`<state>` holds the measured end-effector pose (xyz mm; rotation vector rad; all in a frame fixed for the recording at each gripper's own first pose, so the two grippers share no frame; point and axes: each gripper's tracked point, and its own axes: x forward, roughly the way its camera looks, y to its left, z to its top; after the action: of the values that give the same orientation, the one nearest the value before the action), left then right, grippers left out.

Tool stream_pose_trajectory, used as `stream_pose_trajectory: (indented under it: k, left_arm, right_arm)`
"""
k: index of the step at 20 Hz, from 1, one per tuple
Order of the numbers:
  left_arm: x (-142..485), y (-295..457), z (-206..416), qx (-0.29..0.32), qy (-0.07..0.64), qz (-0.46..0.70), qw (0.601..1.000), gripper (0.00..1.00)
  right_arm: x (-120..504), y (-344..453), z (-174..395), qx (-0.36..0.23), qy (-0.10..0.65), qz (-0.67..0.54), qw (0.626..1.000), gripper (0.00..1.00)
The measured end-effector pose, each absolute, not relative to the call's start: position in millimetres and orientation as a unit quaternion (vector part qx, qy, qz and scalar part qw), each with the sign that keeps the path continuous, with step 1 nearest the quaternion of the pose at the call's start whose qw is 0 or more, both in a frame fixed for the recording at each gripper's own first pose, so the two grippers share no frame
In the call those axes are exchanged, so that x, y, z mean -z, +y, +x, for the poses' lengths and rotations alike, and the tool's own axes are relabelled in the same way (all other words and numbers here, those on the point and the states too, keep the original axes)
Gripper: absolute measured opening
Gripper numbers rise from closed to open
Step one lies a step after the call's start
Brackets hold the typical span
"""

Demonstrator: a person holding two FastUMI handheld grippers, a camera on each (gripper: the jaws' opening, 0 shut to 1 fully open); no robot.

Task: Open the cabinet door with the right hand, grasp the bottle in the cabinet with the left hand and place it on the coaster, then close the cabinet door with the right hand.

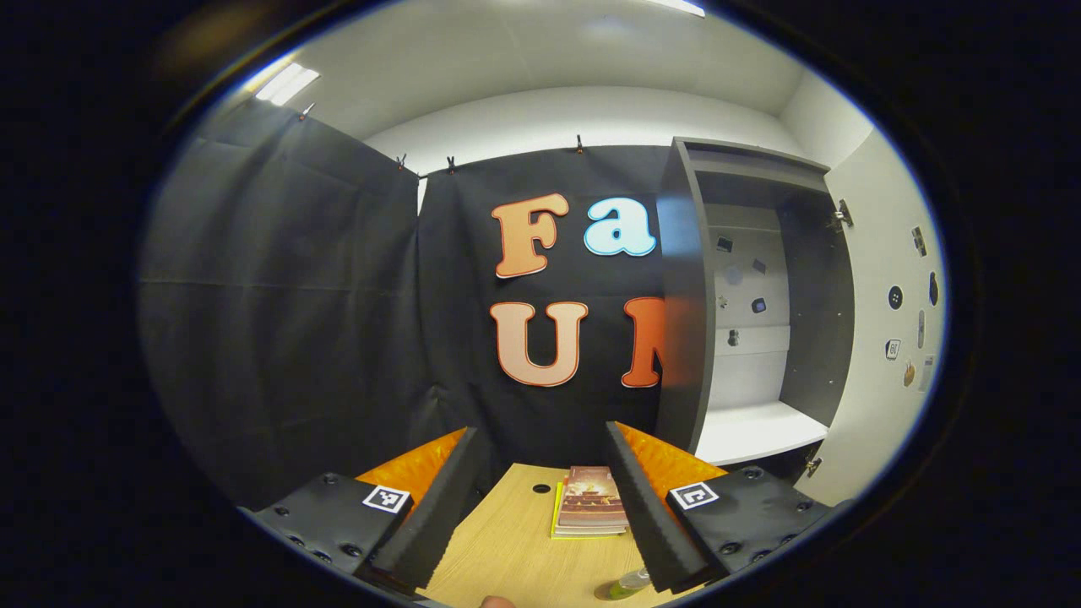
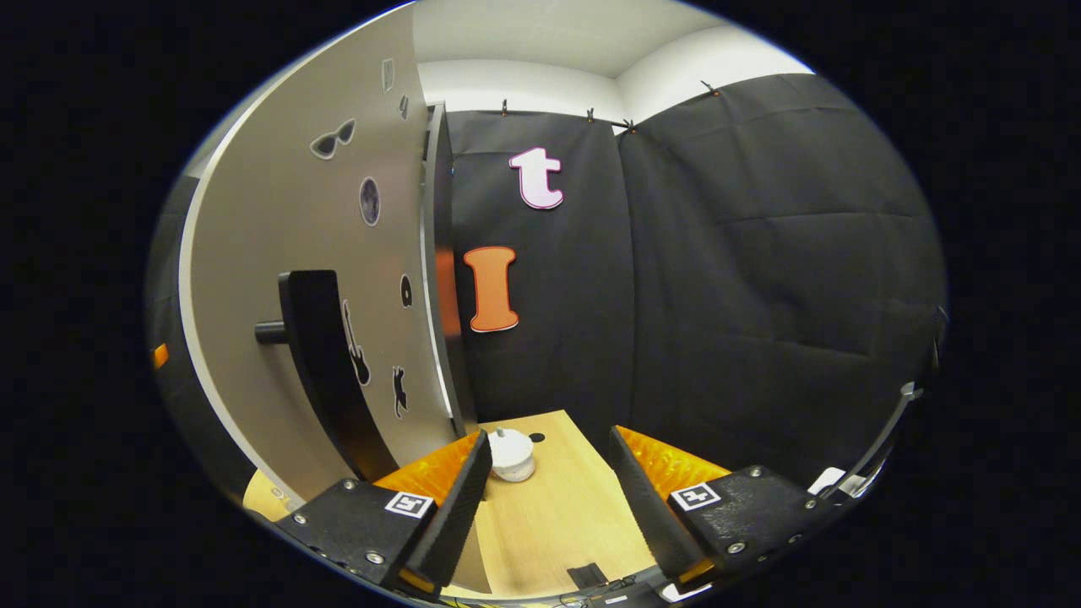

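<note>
The dark cabinet [image 1: 680, 321] stands open at the right of the left gripper view, and nothing stands on the part of its white shelf [image 1: 760, 431] that I see. Its pale door [image 1: 887, 355] is swung wide to the right. A clear greenish bottle [image 1: 623, 584] shows at the bottom edge, on the wooden table [image 1: 507, 540] beside my left gripper's right finger. My left gripper [image 1: 542, 432] is open and holds nothing. In the right gripper view the door [image 2: 279, 253] carries a black handle [image 2: 317, 371]. My right gripper [image 2: 549, 435] is open, right of the handle and apart from it.
A stack of books [image 1: 591, 500] lies on the table ahead of the left gripper. A small white round object [image 2: 512, 456] sits on the table near the door's edge. A fingertip [image 1: 497, 601] shows at the bottom. Black cloth walls close the booth.
</note>
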<state>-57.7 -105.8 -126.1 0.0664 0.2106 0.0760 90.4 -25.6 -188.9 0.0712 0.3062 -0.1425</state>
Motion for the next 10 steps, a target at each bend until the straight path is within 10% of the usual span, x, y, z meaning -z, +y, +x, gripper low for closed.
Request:
stream_pose_trajectory:
  k: [10]
  left_arm:
    - [117, -54, -30, -0.006, 0.097, 0.033, 0.995, 0.96]
  right_arm:
    - [189, 5, 87, 0.083, 0.152, 0.043, 0.984, 0.79]
